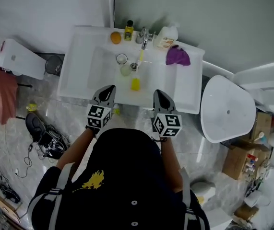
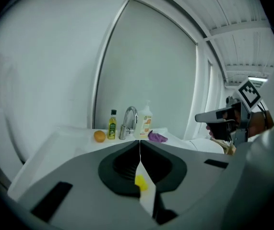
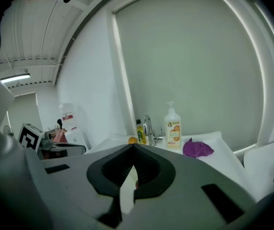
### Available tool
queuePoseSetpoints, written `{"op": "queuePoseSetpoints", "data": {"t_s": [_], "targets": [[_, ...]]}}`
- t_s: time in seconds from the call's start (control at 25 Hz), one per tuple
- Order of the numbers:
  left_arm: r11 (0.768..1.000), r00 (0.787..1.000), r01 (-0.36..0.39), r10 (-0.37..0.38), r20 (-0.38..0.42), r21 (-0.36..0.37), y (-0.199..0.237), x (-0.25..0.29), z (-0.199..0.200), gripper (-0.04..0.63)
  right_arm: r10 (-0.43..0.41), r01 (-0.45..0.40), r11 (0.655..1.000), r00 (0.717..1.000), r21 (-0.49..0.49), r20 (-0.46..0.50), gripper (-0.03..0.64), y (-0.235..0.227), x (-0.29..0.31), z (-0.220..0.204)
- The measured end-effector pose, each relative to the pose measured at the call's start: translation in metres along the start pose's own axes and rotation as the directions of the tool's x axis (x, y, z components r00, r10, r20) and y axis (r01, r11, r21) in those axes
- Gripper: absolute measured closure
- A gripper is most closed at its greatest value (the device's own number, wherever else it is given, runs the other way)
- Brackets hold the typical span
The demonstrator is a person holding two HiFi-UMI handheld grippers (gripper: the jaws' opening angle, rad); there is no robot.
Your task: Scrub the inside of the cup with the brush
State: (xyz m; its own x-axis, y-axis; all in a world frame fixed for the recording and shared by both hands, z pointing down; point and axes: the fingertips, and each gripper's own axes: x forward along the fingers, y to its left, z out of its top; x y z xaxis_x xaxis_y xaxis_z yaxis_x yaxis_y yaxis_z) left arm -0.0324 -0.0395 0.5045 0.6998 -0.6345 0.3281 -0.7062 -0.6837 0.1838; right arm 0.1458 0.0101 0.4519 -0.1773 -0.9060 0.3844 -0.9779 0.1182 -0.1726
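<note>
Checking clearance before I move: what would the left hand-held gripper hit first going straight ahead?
Likely the faucet, dead ahead in its view; the glass cup lies below that line, though height is unclear.

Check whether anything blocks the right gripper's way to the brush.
Nothing visible does. The yellow brush lies in the sink, ahead and left of the right gripper, with only bare sink surface between. The cup stands beyond the brush.

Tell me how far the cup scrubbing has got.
Done: nothing visible. The cup stands in the sink and the brush lies near it, neither held. In hand: nothing; the left gripper and right gripper are both shut and empty at the sink's near edge. Left: pick up both, then scrub inside.
</note>
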Motion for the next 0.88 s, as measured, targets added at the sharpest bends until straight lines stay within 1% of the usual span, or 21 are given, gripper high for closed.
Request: {"op": "queuePoseSetpoints", "data": {"t_s": [0.08,0.12,0.16,0.24,0.36,0.48,0.56,0.72,0.88], "targets": [[0.997,0.998,-0.057,0.058,0.031,-0.046,-0.016,-0.030,0.003,0.575,0.027,-0.027,1.000,1.000,-0.008,0.008,0.591,0.006,-0.027,-0.001],[0.996,0.996,-0.078,0.080,0.044,-0.053,-0.026,-0.044,0.004,0.575,0.042,-0.041,0.999,0.999,-0.016,0.019,0.591,0.008,-0.041,0.001],[0.994,0.993,-0.098,0.100,0.057,-0.044,-0.038,-0.056,0.005,0.575,0.055,-0.054,0.998,0.998,-0.028,0.036,0.591,0.009,-0.055,0.003],[0.992,0.988,-0.128,0.127,0.082,0.002,-0.062,-0.072,0.006,0.578,0.072,-0.069,0.997,0.995,-0.041,0.074,0.591,0.006,-0.079,0.007],[0.988,0.985,-0.152,0.148,0.092,0.036,-0.101,-0.100,-0.002,0.578,0.086,-0.086,0.996,0.992,-0.006,0.096,0.591,0.004,-0.115,-0.003],[0.981,0.981,-0.179,0.173,0.091,0.068,-0.129,-0.127,-0.004,0.578,0.097,-0.101,0.994,0.990,0.034,0.105,0.591,0.004,-0.144,-0.011],[0.982,0.983,-0.167,0.159,0.091,0.089,-0.144,-0.143,-0.002,0.578,0.109,-0.115,0.992,0.988,0.046,0.108,0.591,0.008,-0.160,-0.015],[0.980,0.989,-0.124,0.109,0.102,0.153,-0.163,-0.174,0.005,0.578,0.129,-0.134,0.991,0.983,0.031,0.129,0.591,0.027,-0.188,-0.017],[0.983,0.991,-0.100,0.085,0.104,0.151,-0.175,-0.222,0.001,0.575,0.135,-0.139,0.990,0.982,0.019,0.135,0.591,0.056,-0.225,-0.029]]}}
